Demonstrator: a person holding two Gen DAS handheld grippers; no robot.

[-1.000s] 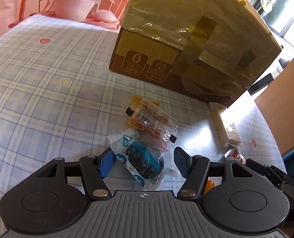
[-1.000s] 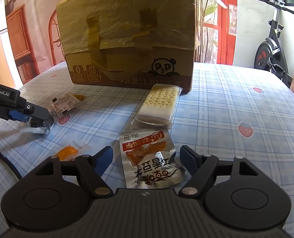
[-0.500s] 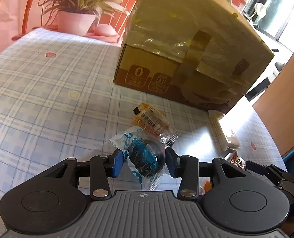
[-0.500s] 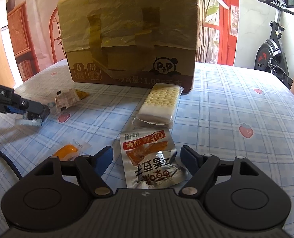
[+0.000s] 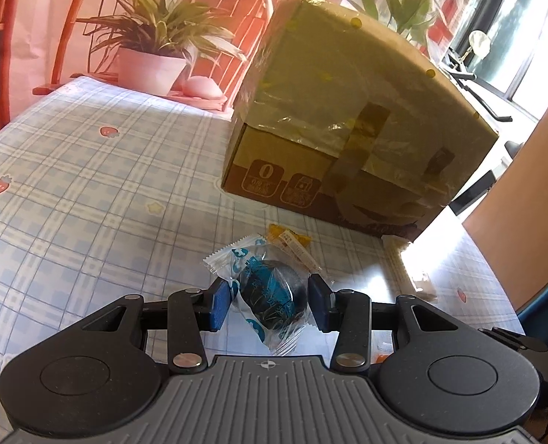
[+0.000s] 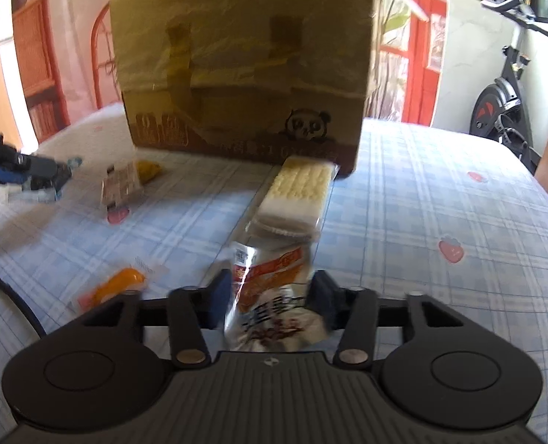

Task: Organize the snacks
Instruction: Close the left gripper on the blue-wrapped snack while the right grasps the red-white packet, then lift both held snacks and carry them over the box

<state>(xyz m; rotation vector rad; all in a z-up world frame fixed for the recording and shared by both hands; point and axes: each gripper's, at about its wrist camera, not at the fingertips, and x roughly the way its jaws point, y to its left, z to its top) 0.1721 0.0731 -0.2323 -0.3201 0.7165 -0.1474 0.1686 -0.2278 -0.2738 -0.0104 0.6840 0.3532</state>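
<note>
While the left gripper [image 5: 270, 301] pinches the blue-wrapped round snack [image 5: 270, 292] just off the checked tablecloth [image 5: 88, 192], our right gripper [image 6: 270, 301] is closing on the crumpling silver-and-red pouch [image 6: 270, 296]. We judge it best to let the pads seat firmly before lifting both clear of the cracker pack [image 6: 296, 196] towards the cardboard box [image 6: 244, 63].

A potted plant [image 5: 155, 51] and an exercise bike [image 6: 503, 107] stand behind.
</note>
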